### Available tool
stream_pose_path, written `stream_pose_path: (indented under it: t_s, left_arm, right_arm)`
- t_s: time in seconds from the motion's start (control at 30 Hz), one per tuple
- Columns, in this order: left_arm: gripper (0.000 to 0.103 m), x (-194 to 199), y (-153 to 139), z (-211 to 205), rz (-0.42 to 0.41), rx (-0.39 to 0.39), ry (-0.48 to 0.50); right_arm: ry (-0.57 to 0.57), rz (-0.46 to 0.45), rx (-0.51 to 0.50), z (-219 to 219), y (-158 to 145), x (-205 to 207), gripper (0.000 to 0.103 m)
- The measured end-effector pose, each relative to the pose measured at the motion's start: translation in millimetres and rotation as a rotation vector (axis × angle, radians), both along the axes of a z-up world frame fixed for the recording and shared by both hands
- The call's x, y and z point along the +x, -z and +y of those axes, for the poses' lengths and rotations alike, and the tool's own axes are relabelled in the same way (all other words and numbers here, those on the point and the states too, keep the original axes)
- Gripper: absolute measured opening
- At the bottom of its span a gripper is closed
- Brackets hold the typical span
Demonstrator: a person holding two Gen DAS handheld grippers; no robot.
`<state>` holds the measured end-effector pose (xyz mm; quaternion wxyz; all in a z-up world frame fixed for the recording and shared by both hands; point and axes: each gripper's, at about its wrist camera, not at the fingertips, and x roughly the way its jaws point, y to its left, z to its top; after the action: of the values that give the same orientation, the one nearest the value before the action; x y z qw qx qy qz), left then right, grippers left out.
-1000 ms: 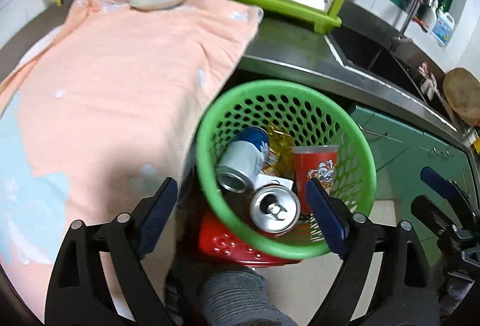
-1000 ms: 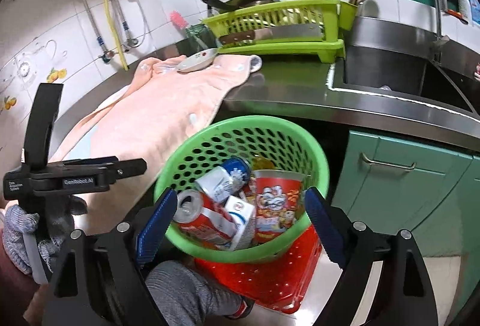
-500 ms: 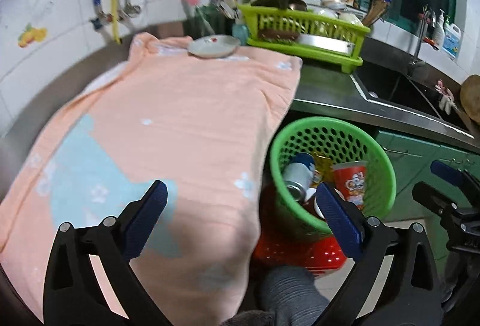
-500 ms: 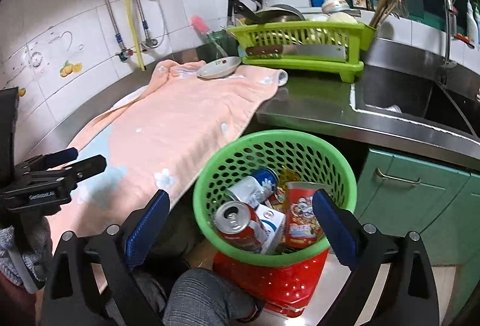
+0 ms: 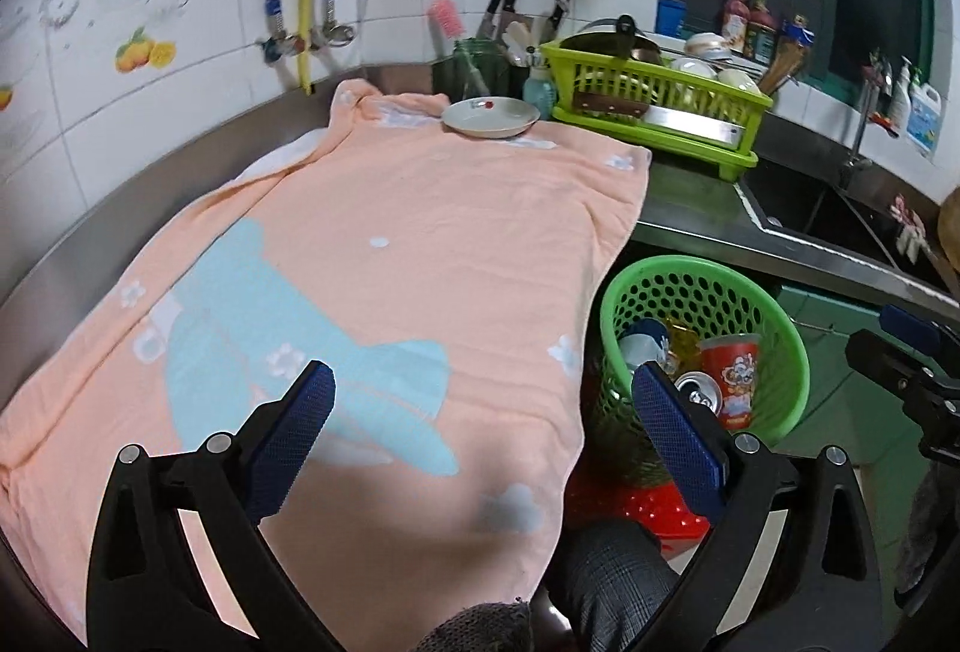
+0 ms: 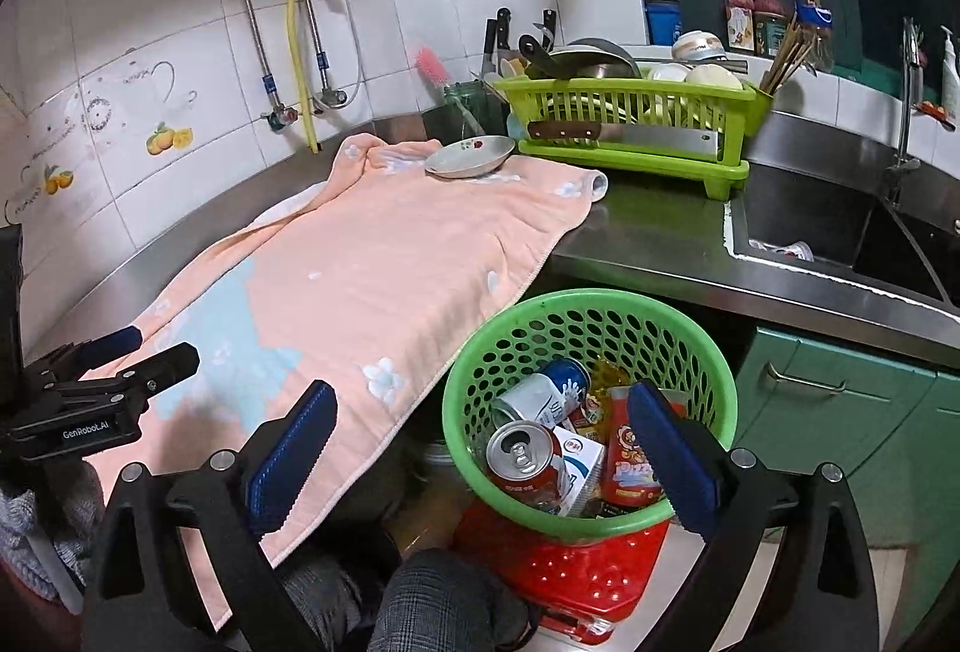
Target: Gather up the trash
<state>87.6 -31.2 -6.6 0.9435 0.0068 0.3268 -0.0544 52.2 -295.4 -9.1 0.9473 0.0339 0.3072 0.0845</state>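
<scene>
A green perforated trash basket stands on a red stool below the counter edge; it also shows in the left wrist view. It holds a red can, a blue and silver can, a small white carton and a red printed cup. My left gripper is open and empty above the pink towel. My right gripper is open and empty, just left of and above the basket.
A white dish lies on the towel's far end. A green dish rack with a cleaver and bowls stands behind it. A steel sink lies to the right, green cabinets below. My knee is in front.
Both grippers have drawn back and up from the basket. The left one has swung left over the towel. Both stay open and empty.
</scene>
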Motion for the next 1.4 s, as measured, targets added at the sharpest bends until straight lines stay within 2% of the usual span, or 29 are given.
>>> stream_pose_path:
  t_s: [0.73, 1.4]
  left_arm:
    - [0.098, -12.0, -0.7, 16.8, -0.017, -0.008, -0.044]
    - [0.098, -17.6, -3.3, 15.0, -0.028, -0.021, -0.032]
  right_arm:
    - [-0.003, 0.016, -0.002, 8.6, 1.8, 0.0, 0.095]
    - [0.001, 0.023, -0.004, 13.6, 3.1, -3.1, 0.095]
